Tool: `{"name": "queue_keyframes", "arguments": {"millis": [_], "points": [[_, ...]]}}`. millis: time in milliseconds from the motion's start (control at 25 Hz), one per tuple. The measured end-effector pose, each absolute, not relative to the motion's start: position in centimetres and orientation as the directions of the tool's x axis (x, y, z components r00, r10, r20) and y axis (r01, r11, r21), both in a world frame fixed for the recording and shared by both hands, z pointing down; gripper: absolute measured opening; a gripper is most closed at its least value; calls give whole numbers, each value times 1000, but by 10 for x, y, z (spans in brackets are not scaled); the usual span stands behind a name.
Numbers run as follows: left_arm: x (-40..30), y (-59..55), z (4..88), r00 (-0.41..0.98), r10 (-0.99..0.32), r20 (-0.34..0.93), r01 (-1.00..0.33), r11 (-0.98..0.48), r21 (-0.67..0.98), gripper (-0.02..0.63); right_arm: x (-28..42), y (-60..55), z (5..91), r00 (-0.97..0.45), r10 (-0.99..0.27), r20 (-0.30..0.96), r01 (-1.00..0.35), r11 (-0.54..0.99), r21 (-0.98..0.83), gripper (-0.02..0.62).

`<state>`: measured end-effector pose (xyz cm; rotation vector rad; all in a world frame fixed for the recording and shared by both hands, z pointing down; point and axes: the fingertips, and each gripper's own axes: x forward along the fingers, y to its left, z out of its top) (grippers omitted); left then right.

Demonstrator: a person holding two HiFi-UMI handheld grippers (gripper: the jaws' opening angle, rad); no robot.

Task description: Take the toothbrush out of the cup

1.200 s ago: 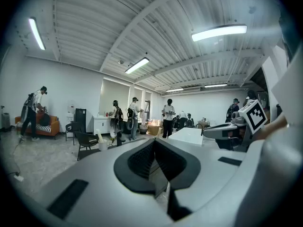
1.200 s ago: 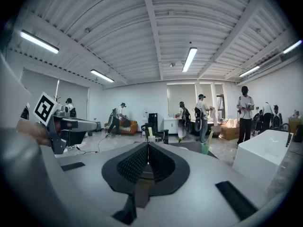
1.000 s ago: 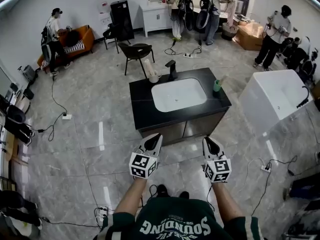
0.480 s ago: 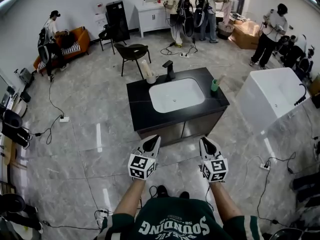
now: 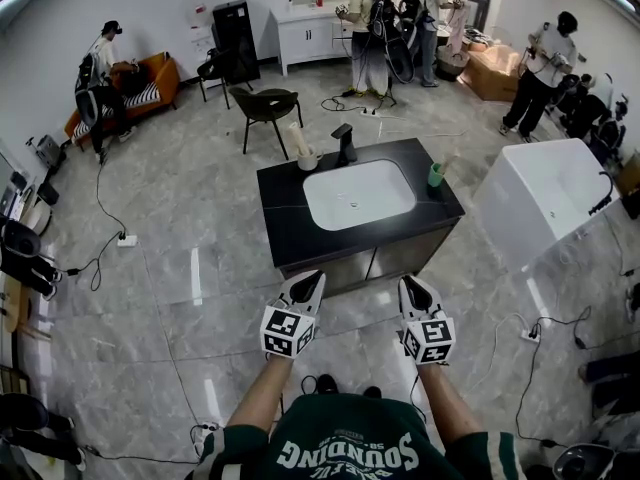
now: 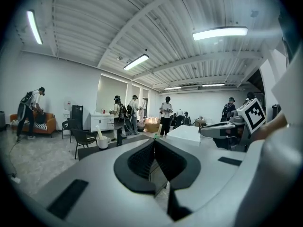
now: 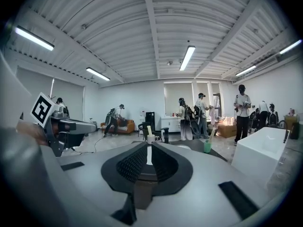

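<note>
The cup [image 5: 435, 176] is green, the counter [image 5: 290, 226] black (basin [image 5: 358, 194] white).

My feed is bright and evenly lit. The light comes from long ceiling tubes [image 6: 220, 32], which bloom white in the left gripper view and run in rows overhead in the right gripper view. In the head view the polished floor [image 5: 150, 258] left of the desk [image 5: 290, 233] throws back pale streaks of glare, and shadows around the desk are faint and soft. Every view bulges like a fisheye: walls curve away from the desk, and both gripper views end in a black round rim. Close to the lens the left tongs [image 6: 154, 143] and right tongs [image 7: 147, 148] look soft and grey, while the room beyond the desk stays fairly sharp.
</note>
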<state>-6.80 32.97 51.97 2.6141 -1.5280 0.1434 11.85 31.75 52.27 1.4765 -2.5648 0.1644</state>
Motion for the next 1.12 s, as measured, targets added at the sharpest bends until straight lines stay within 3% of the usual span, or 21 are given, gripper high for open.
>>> {"name": "queue_keyframes", "arguments": {"millis": [760, 1120], "points": [[-97, 298, 539, 522, -837, 165, -853, -517, 79, 14, 76, 295, 541, -468, -849, 244, -878, 478, -22, 43], [-86, 235, 551, 505, -845, 178, -863, -499, 81, 14, 83, 227, 556, -493, -835, 245, -866, 498, -48, 43]]}}
